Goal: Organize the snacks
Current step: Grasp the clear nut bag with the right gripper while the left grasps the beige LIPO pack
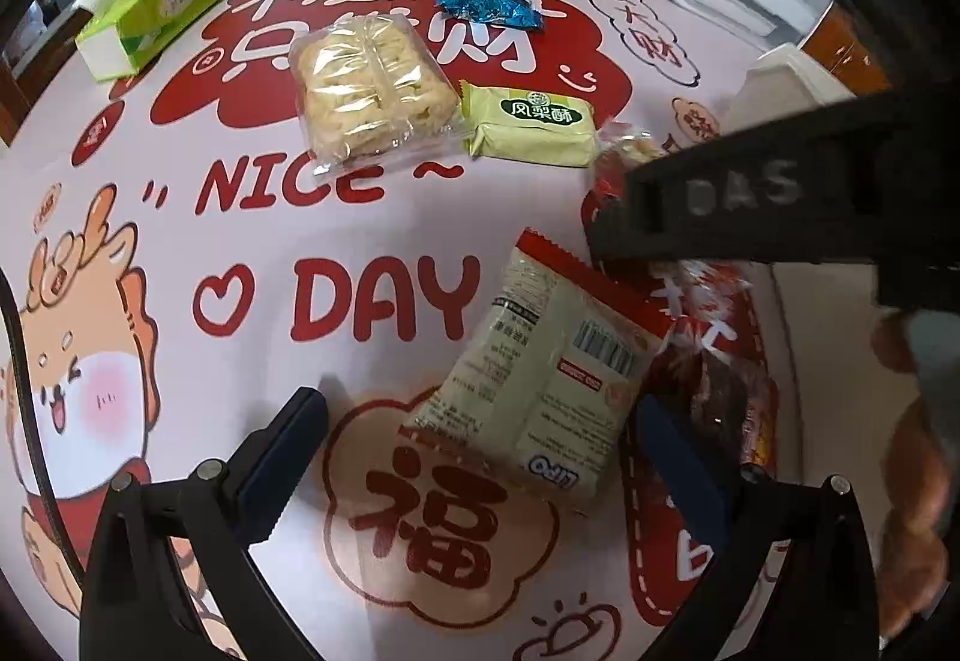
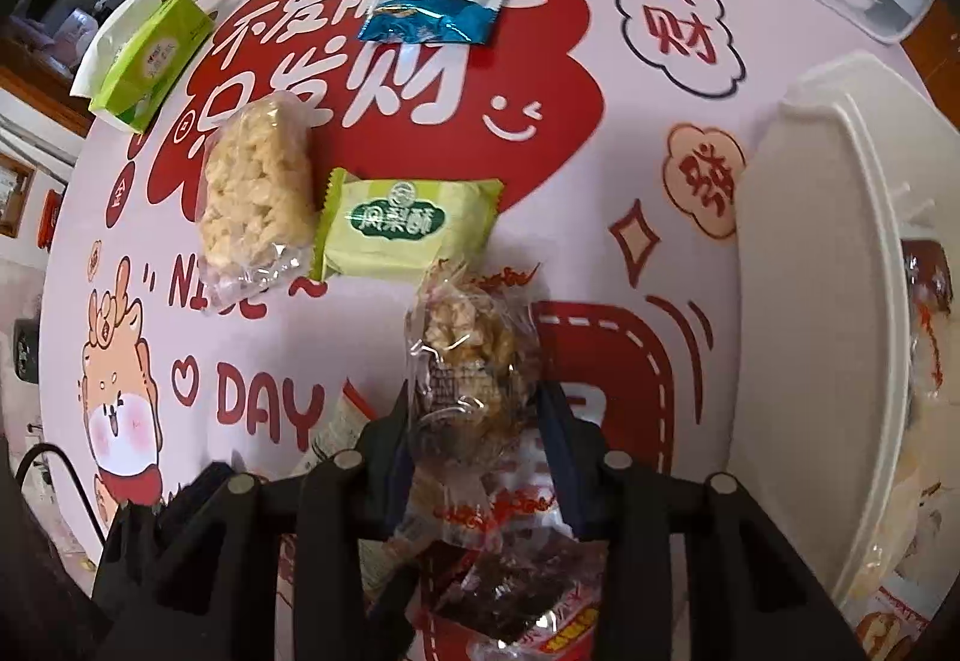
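- right gripper (image 2: pixel 474 451) is clamped on a crinkly clear-wrapped crispy snack (image 2: pixel 468 355), held right between its fingers; looks light, brittle, so grip the wrapper gently
- left gripper (image 1: pixel 480 445) is spread apart, with the pale LIPO packet (image 1: pixel 540 379) just ahead between its fingers
- further ahead: green pineapple cake (image 2: pixel 408 223), rice crisp pack (image 2: pixel 258 193), blue packet (image 2: pixel 432 22)
- white bin (image 2: pixel 828 265) off to the right

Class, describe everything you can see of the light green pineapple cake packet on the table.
The light green pineapple cake packet is a small sealed pillow pouch of matte, film-like wrap, crimped with zigzag edges at both ends. A dark green label with white Chinese characters and a round emblem sits on its upper face. It lies flat on the printed tablecloth, its left end against the clear pack of pale crackers. No gripper holds it.
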